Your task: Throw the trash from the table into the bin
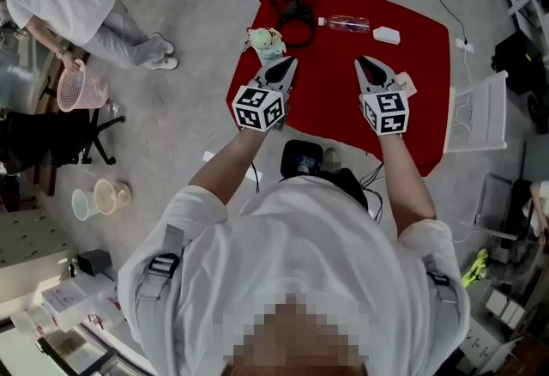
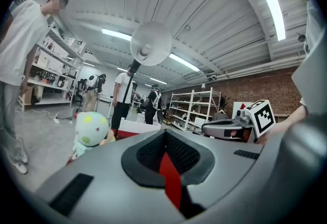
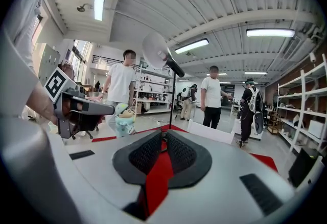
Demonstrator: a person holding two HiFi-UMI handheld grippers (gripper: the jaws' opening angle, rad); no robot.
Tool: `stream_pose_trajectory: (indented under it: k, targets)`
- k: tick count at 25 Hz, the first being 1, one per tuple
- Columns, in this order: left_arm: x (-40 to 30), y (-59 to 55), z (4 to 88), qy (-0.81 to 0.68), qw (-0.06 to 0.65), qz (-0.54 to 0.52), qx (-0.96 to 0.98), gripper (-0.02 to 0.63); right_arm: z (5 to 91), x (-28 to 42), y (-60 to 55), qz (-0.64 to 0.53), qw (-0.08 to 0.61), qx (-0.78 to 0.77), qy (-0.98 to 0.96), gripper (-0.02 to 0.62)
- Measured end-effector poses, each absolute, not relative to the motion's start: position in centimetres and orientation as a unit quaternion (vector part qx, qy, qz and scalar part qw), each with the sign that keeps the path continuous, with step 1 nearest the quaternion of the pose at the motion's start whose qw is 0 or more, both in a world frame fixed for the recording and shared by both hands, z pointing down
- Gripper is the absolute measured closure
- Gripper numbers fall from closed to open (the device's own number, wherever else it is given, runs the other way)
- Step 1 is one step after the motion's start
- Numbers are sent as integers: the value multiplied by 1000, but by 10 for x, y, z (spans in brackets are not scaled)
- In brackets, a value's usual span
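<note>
The table (image 1: 429, 108) is red, the bin (image 1: 81, 93) pink, the toy (image 1: 267, 43) pale green with coloured spots.

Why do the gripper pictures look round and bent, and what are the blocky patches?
Left gripper view: a wide-angle lens curves the ceiling and blackens the corners; the strip light glares. Right gripper view: same bending. Head view: evenly lit; the blocks were added to hide faces.

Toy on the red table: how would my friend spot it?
Find the red table. Near its left edge, beside the lamp base, stands a small soft toy. Only it has a round pale-green head with coloured dots; its neighbours are a clear bottle and a white box.
</note>
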State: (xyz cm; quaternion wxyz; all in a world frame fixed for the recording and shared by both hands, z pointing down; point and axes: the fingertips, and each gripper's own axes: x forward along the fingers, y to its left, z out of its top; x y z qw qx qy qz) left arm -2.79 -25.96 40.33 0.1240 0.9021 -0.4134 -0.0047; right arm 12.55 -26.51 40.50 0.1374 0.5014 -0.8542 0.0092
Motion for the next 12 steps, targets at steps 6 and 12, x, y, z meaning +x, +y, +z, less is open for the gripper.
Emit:
stream_pose_trajectory:
  k: [6, 12]
  targets:
    - [38, -312, 412, -411, 125, 18, 903, 597, 417, 178, -310, 23, 148, 492, -858, 559]
    - [84, -367, 430, -416, 113, 64, 900, 597, 431, 209, -345, 37, 148, 477, -865, 558]
